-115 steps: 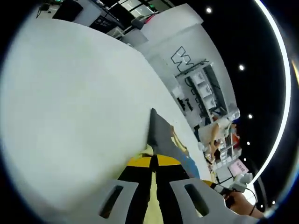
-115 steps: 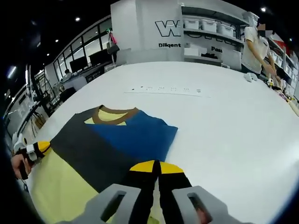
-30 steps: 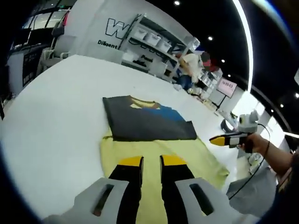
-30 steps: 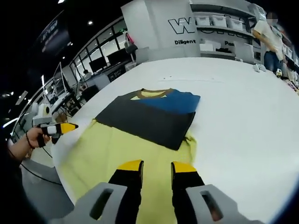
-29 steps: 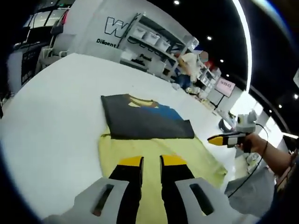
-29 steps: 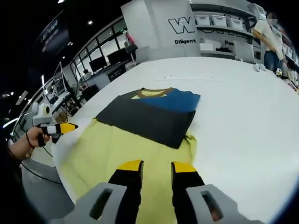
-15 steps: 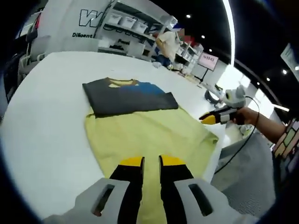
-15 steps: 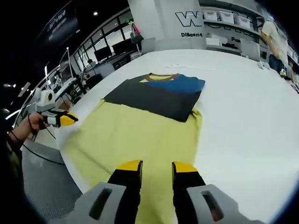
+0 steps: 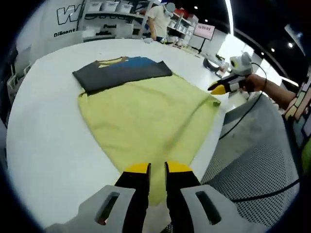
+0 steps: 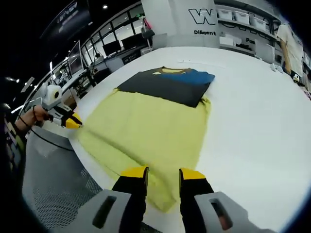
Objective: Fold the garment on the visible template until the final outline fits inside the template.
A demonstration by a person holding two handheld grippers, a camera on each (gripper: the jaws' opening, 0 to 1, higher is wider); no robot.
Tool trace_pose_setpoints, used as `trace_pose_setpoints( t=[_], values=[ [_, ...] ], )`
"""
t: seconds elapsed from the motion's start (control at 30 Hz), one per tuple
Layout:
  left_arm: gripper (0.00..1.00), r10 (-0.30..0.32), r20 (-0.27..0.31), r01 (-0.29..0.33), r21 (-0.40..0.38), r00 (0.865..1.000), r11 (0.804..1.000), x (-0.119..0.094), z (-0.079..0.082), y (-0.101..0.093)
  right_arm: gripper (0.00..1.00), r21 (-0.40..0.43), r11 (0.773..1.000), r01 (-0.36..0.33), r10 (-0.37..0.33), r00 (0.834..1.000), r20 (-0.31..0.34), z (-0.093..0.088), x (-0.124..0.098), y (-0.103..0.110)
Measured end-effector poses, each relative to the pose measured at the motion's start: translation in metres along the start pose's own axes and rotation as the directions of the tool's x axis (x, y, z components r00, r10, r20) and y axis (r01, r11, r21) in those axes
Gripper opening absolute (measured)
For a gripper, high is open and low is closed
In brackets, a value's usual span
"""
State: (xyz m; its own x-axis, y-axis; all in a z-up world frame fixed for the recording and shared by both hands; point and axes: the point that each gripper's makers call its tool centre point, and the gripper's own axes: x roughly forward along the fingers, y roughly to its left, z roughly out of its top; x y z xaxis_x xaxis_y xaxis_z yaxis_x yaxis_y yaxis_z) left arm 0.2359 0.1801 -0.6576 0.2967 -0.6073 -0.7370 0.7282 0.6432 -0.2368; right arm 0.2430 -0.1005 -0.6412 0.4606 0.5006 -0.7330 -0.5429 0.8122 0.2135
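The T-shirt (image 9: 146, 111) is spread on the white surface (image 9: 43, 126), hem at the near edge. Both hem corners should be gripped evenly: left gripper (image 9: 156, 168) nearly closed, right gripper (image 10: 162, 172) parted, both empty.

Garment (image 9: 146, 109) on table (image 9: 43, 131), grippers beyond opposite corners.

This looks like a big lab or workshop. A wide white table (image 10: 257, 116) stands here. Shelves (image 10: 243, 19) hold bins, and desks have computer screens (image 10: 109, 48).

"Diligent" on white wall (image 10: 170, 22)
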Motion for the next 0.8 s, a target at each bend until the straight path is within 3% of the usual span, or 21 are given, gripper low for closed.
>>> trace_pose_setpoints(
  t=[0.07, 0.23, 0.43, 0.57, 0.8],
  values=[
    [0.09, 0.009, -0.03, -0.007, 0.072, 1.0, 0.997, -0.002, -0.003, 0.0, 0.18, -0.052, 0.998, -0.021, 0.02, 0.999, -0.029, -0.005, -0.003, 0.006],
    [0.1, -0.01, -0.073, 0.019, 0.12, 0.997, 0.993, 0.001, -0.007, -0.005, 0.14, -0.122, 0.992, -0.019, 0.002, 0.99, -0.138, -0.026, 0.003, 0.001],
    [0.13, 0.011, -0.153, 0.019, 0.193, 0.988, 0.981, 0.001, -0.019, -0.004, 0.09, -0.286, 0.958, -0.023, -0.04, 0.977, -0.212, -0.034, 0.007, -0.004],
    [0.1, 0.027, -0.162, 0.011, 0.226, 0.986, 0.974, 0.0, -0.023, -0.002, 0.0, -0.296, 0.955, -0.019, -0.049, 0.974, -0.22, -0.035, 0.01, -0.005],
    [0.12, 0.018, -0.17, 0.03, 0.274, 0.985, 0.961, 0.0, -0.025, -0.006, 0.0, -0.271, 0.962, -0.013, -0.049, 0.974, -0.22, -0.033, 0.005, -0.005]
  ],
)
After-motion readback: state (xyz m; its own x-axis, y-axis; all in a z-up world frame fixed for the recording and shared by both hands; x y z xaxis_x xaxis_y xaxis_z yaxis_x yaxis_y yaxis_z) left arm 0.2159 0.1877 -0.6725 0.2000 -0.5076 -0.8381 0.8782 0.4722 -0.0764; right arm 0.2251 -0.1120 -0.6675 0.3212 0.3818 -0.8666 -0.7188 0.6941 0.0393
